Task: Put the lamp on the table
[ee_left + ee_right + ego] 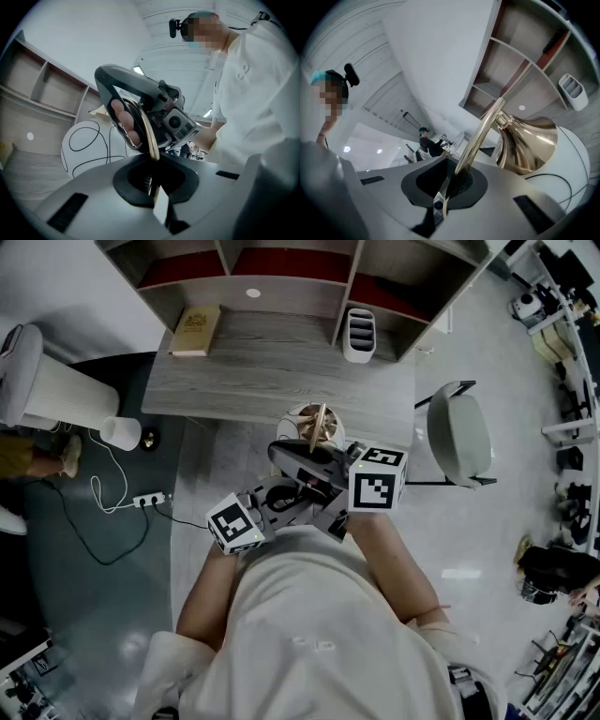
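book [196, 331] — tan | slotted holder [359, 335] — white | chair [461, 435] | power strip [150, 499]

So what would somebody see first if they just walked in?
The shiny gold lamp with its trumpet-shaped shade, held up in front of the person. Both the left gripper and the right gripper are shut on its thin stem. Just beyond it is the grey wooden table, with a book at its left end.

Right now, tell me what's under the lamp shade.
A white round body with black lines shows right under the brass shade. What lies beneath that body is covered by it.
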Action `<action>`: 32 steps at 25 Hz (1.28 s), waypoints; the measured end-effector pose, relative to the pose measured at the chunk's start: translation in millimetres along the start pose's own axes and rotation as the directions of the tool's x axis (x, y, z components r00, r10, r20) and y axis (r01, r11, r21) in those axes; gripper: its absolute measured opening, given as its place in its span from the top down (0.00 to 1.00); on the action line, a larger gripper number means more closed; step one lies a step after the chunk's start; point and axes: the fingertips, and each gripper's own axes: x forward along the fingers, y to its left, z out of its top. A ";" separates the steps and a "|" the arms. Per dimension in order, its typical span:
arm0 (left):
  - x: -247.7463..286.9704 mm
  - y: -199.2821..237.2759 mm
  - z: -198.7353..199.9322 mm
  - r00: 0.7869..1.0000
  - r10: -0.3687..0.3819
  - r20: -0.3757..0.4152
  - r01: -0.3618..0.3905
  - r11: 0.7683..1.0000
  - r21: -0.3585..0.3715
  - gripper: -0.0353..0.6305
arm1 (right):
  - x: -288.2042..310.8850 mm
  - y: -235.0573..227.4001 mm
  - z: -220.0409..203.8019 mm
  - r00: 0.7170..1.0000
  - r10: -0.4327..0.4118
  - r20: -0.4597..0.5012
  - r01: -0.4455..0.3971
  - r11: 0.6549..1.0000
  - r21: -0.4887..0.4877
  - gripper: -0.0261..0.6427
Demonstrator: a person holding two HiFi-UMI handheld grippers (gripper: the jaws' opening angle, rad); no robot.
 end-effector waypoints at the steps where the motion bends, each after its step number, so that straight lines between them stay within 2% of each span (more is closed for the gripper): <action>1: -0.5 -1.1 3.3 1.000 0.001 0.001 -0.001 1.000 -0.001 0.93 | -0.3 3.0 2.2 1.000 0.000 0.004 0.000 1.000 0.003 0.92; 5: -7.9 -5.5 18.0 1.000 0.001 0.006 -0.001 1.000 0.003 0.93 | 4.1 16.8 8.9 1.000 0.005 0.013 -0.006 1.000 0.010 0.92; 11: -87.6 21.4 8.2 0.997 -0.005 0.072 0.006 1.000 -0.014 0.93 | 74.8 11.1 -12.9 1.000 -0.005 0.014 0.005 1.000 0.003 0.92; 19: -134.0 40.9 14.0 0.994 -0.032 0.104 0.033 0.999 -0.010 0.93 | 125.0 12.9 -12.9 1.000 -0.017 0.020 0.016 1.000 0.014 0.92; 26: -165.4 69.1 14.7 0.994 0.017 0.112 -0.018 1.000 0.005 0.93 | 169.1 5.6 -11.5 1.000 0.008 -0.017 -0.008 1.000 0.018 0.92; 32: -184.0 116.5 24.6 0.986 0.085 0.145 -0.084 0.996 -0.014 0.93 | 210.0 -11.3 10.5 0.996 0.054 -0.068 -0.052 0.998 0.027 0.92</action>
